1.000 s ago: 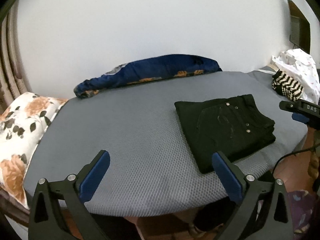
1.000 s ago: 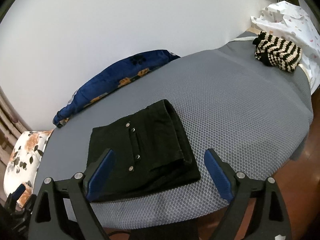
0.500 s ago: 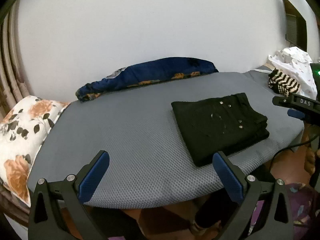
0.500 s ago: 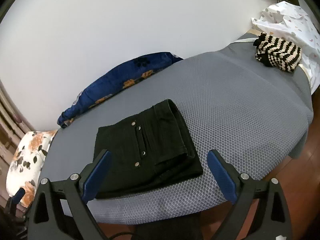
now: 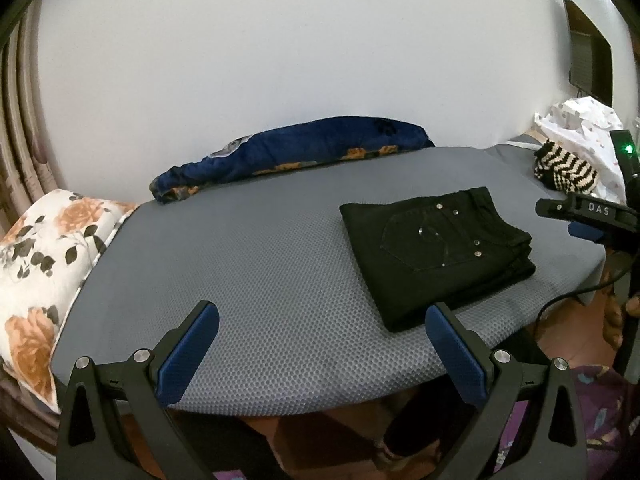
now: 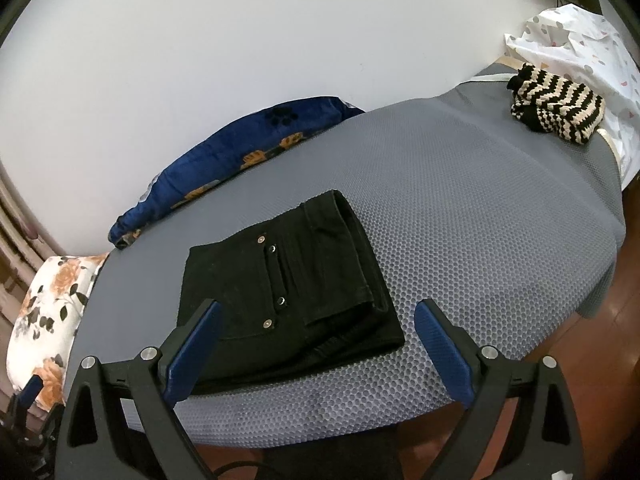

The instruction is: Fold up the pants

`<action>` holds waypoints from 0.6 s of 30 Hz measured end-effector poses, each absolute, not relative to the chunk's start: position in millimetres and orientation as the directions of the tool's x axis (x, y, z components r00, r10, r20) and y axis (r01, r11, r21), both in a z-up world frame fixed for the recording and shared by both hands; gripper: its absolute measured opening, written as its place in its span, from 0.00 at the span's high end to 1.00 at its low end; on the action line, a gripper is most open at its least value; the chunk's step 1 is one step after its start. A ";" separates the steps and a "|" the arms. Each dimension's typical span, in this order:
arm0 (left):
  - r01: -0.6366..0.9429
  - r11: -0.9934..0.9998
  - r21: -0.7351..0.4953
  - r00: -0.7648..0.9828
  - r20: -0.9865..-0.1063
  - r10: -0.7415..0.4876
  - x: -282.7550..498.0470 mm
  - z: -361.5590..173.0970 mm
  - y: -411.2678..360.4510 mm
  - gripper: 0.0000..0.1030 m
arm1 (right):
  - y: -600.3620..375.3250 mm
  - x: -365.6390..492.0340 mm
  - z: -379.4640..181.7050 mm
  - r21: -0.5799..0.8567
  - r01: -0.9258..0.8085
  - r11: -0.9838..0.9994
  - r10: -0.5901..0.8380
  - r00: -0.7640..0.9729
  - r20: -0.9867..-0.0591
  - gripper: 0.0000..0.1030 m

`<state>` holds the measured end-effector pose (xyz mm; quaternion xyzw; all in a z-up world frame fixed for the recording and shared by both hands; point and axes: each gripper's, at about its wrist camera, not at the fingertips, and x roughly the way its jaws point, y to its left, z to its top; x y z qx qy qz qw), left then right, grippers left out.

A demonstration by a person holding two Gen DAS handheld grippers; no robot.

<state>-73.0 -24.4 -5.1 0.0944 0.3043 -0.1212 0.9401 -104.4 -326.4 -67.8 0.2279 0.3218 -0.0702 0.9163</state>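
Folded black pants [image 6: 288,300] lie as a compact rectangle near the front edge of the grey mattress [image 6: 480,240], waistband and rivets uppermost. The right gripper [image 6: 316,344], jaws spread wide and empty, hangs just short of them, almost square on; the left gripper [image 5: 320,344], likewise released and holding nothing, has them ahead and to its right. The bundle's long axis runs away from the front edge, the layered fold edges facing right; the fold appears complete.
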 end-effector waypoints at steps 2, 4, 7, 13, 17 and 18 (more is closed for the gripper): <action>0.290 0.952 0.102 0.784 -0.595 -0.175 -73.6 -6.1 -24.6 0.01 | -326.8 -103.4 -69.2 0.366 0.281 0.887 0.012 0.780 -0.626 0.07; 0.291 0.951 0.107 0.785 -0.595 -0.173 -73.8 -7.1 -24.4 0.01 | -327.6 -102.3 -71.3 0.372 0.289 0.882 0.013 0.775 -0.632 0.07; 0.290 0.951 0.106 0.785 -0.595 -0.173 -73.4 -7.8 -23.2 0.01 | -327.6 -99.4 -74.2 0.370 0.294 0.881 0.013 0.768 -0.641 0.07; 0.282 0.955 0.088 0.774 -0.609 -0.173 -69.4 -11.6 -20.0 0.01 | -325.6 -97.7 -77.8 0.366 0.294 0.883 0.018 0.759 -0.651 0.07; 0.280 0.956 0.088 0.766 -0.620 -0.168 -68.0 -15.2 -20.3 0.01 | -324.7 -98.1 -78.4 0.365 0.294 0.883 0.018 0.756 -0.654 0.07; 0.281 0.956 0.088 0.766 -0.620 -0.168 -67.8 -15.4 -20.3 0.01 | -324.4 -98.1 -78.5 0.364 0.295 0.884 0.018 0.755 -0.655 0.07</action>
